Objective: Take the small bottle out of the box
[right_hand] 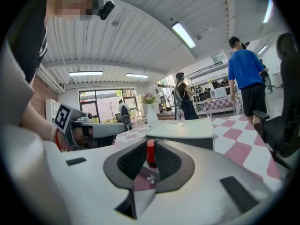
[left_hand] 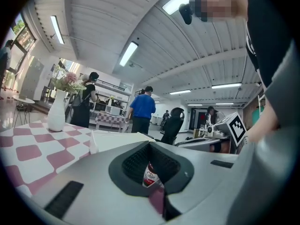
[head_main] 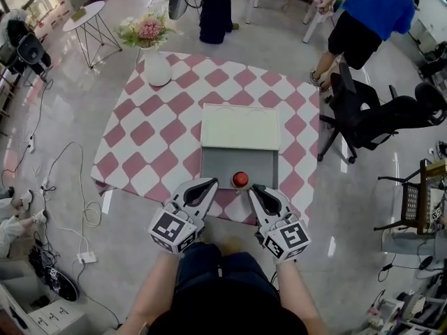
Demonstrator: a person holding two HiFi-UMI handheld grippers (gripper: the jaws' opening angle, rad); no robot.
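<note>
I'm looking down at the box (head_main: pixel 218 165) on the checked tablecloth (head_main: pixel 150 139), with its white lid (head_main: pixel 239 125) folded back flat on the far side and the grey tray open towards me. The only thing I can see in the tray is the small bottle (head_main: pixel 240 180), standing upright with its red cap up, against the near wall at about the middle. Beyond the box, near the far left corner of the cloth, is a white vase (head_main: pixel 156 68) with pink flowers in it. Both tools sit at the near edge of the table, angled in towards the bottle, which lies between their tips and just ahead of them. The left gripper (head_main: pixel 208 185) is to the bottle's left, the right gripper (head_main: pixel 257 188) just to its right. In the right gripper view the dark pads (right_hand: pixel 129 163) stand a little apart. The red cap shows in the gap beyond them, with nothing pressed between them. In the left gripper view the pads (left_hand: pixel 133 165) are also slightly parted. The bottle's white label shows through the opening, and that gripper holds nothing either.
</note>
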